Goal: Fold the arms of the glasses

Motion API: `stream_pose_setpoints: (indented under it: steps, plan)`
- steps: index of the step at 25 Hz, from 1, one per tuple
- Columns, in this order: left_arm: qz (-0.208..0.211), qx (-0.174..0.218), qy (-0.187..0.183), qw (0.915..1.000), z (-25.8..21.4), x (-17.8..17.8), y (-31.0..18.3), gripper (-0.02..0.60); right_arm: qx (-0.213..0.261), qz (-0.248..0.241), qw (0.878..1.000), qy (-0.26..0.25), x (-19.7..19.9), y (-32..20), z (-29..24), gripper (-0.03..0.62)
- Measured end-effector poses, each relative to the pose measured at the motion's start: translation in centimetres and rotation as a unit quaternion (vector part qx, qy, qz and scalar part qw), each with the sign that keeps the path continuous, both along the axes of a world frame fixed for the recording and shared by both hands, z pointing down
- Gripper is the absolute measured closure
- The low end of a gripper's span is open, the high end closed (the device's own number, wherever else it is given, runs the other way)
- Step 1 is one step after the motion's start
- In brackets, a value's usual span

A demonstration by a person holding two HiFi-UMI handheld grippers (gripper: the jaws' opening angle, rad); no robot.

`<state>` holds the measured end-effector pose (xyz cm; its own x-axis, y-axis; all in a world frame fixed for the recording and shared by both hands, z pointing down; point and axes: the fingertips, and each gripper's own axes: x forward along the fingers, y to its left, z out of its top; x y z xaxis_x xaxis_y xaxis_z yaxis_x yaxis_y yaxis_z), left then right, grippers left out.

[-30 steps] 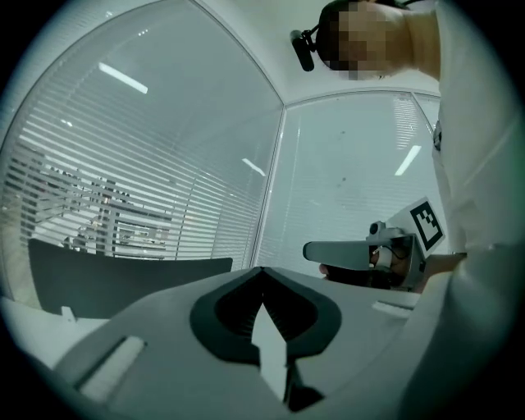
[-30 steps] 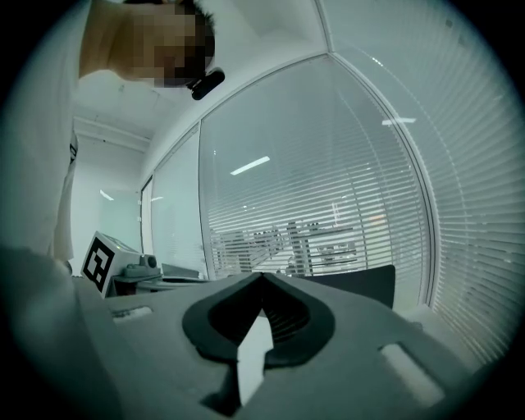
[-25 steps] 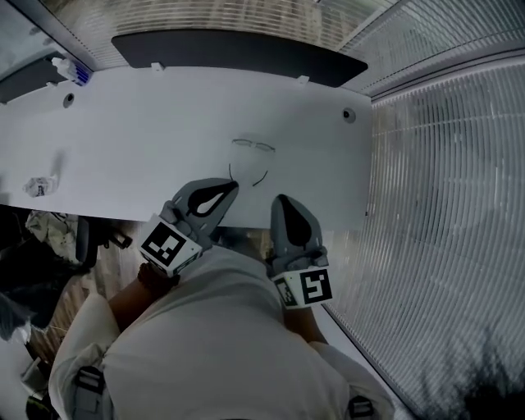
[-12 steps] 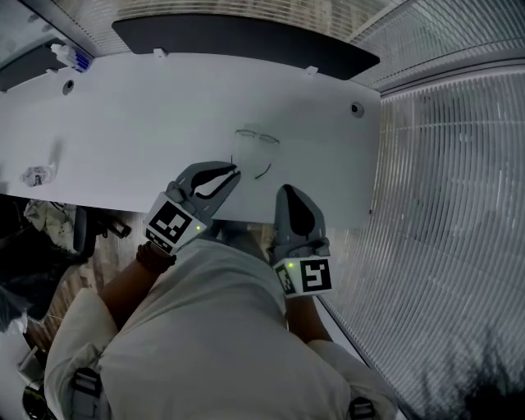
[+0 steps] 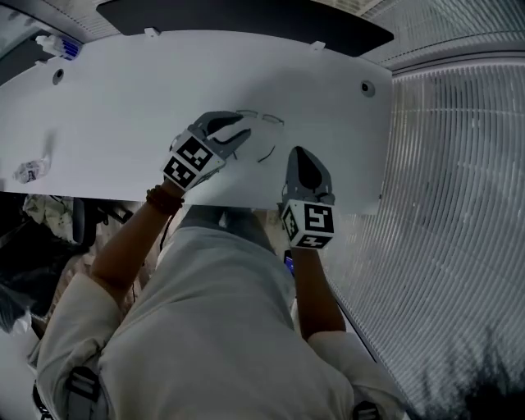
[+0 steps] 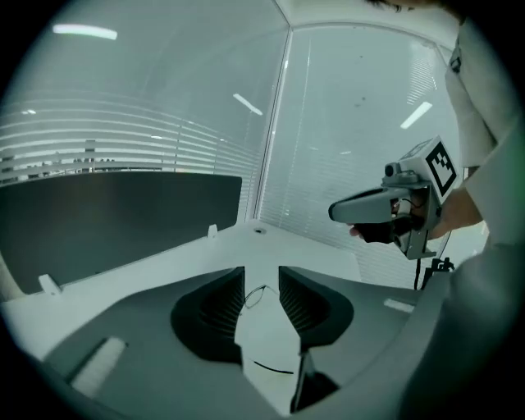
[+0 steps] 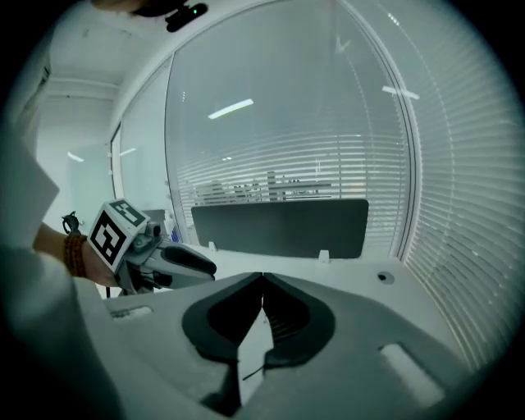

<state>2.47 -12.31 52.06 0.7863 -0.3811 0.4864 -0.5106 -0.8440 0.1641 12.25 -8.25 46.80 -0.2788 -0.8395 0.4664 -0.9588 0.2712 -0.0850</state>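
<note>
Left gripper [image 5: 239, 132] fingers just opening, released, glasses [image 5: 264, 123] untouched in their gap, on white surface [image 5: 123, 98], right gripper [image 5: 302, 157] fingers clenched, empty

White tabletop [image 5: 107, 90] spans the upper frame of the head view; dark partition panel [image 5: 246, 20] along its far edge; round cable port [image 5: 367, 87] at upper right. A glass wall [image 5: 459, 205] with horizontal blinds fills the right side. A strip light [image 6: 82, 32] glows at upper left in the left gripper view.
</note>
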Motion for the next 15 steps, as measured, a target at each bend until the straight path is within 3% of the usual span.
stream_pose_setpoints:
  steps: [8,15]
  plan:
    - [0.04,-0.022,-0.077,0.996,8.8,0.6,-4.0,0.422,-0.076,0.022,0.996,0.04,3.0,-2.5,8.9,0.591]
    - [0.088,-0.06,-0.092,0.99,13.5,1.1,-4.7,0.416,-0.145,0.025,0.987,0.058,4.3,-3.4,15.7,0.591]
